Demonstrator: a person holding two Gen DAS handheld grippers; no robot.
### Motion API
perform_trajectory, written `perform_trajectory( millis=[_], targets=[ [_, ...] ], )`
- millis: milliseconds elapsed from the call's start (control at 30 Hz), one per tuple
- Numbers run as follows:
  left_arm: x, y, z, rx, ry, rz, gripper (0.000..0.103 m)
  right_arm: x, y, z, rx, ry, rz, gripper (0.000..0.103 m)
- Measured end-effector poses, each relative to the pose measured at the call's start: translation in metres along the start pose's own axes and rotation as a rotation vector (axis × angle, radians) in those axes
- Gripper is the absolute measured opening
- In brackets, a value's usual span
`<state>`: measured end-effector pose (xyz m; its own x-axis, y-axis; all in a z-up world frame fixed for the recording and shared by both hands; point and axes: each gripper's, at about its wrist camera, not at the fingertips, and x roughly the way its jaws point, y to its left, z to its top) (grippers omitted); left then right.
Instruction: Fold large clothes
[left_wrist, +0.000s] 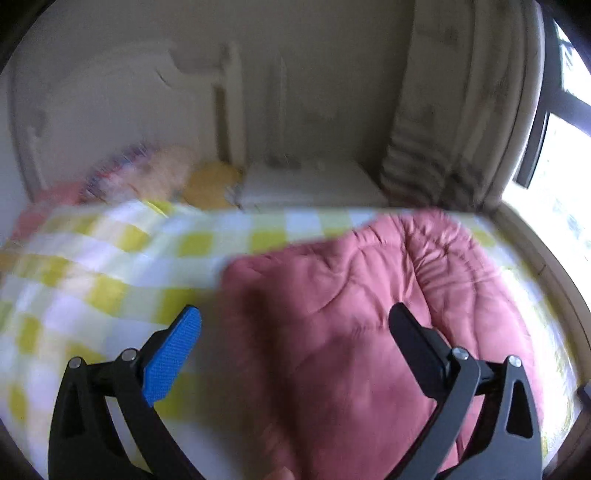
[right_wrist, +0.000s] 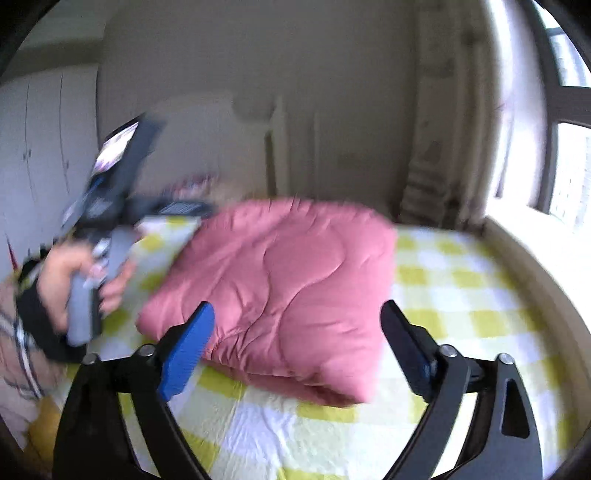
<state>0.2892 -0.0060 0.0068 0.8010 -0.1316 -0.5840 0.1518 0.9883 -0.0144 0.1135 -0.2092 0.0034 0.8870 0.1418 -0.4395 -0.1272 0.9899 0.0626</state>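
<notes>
A pink quilted comforter (right_wrist: 280, 280) lies folded into a thick stack on the bed with the yellow-and-white checked sheet (right_wrist: 461, 295). It also shows in the left wrist view (left_wrist: 351, 314), close under the fingers. My left gripper (left_wrist: 295, 317) is open and empty, hovering above the comforter's left part. In the right wrist view the left gripper (right_wrist: 173, 210) is held by a hand at the comforter's far left corner. My right gripper (right_wrist: 297, 314) is open and empty, above the comforter's near edge.
Pillows and soft toys (left_wrist: 155, 177) lie at the bed's head by a white headboard (left_wrist: 110, 110). A white bedside table (left_wrist: 314, 181) and a curtain (left_wrist: 443, 129) stand beyond. A window (right_wrist: 569, 155) is at the right, a wardrobe (right_wrist: 44, 147) at the left.
</notes>
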Motion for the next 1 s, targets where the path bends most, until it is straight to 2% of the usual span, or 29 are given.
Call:
perform_trajectory(
  millis=[133, 200, 267, 333, 400, 467, 600, 733, 1000],
  targets=[
    [-0.114, 0.005, -0.022, 0.029, -0.256, 0.092, 0.101, -0.056, -0.019, 0.004, 0.065, -0.116, -0.029, 0.098],
    [-0.156, 0.003, -0.044, 0.040, -0.344, 0.113, 0.101, -0.077, -0.021, -0.004, 0.087, -0.153, -0.039, 0.098],
    [-0.189, 0.000, -0.075, 0.021, -0.406, 0.133, 0.101, -0.088, -0.013, -0.019, 0.081, -0.147, -0.043, 0.098],
    [-0.201, -0.005, -0.103, -0.010, -0.391, 0.121, 0.101, -0.086, -0.006, -0.035, 0.060, -0.116, -0.039, 0.098],
    [-0.201, -0.011, -0.130, -0.052, -0.339, 0.073, 0.101, -0.082, 0.004, -0.054, 0.047, -0.081, -0.050, 0.098],
    [-0.193, -0.022, -0.158, -0.082, -0.289, 0.059, 0.101, -0.071, 0.011, -0.074, 0.035, -0.037, -0.051, 0.098],
    [-0.169, -0.051, -0.187, 0.011, -0.168, 0.070, 0.101, -0.064, 0.030, -0.097, -0.030, 0.014, -0.085, 0.098],
    [-0.169, -0.062, -0.196, 0.054, -0.198, 0.098, 0.101, -0.068, 0.041, -0.102, -0.086, -0.024, -0.140, 0.098],
    [-0.167, -0.048, -0.198, 0.016, -0.213, 0.126, 0.101, -0.075, 0.035, -0.099, -0.016, -0.081, -0.148, 0.098]
  ],
)
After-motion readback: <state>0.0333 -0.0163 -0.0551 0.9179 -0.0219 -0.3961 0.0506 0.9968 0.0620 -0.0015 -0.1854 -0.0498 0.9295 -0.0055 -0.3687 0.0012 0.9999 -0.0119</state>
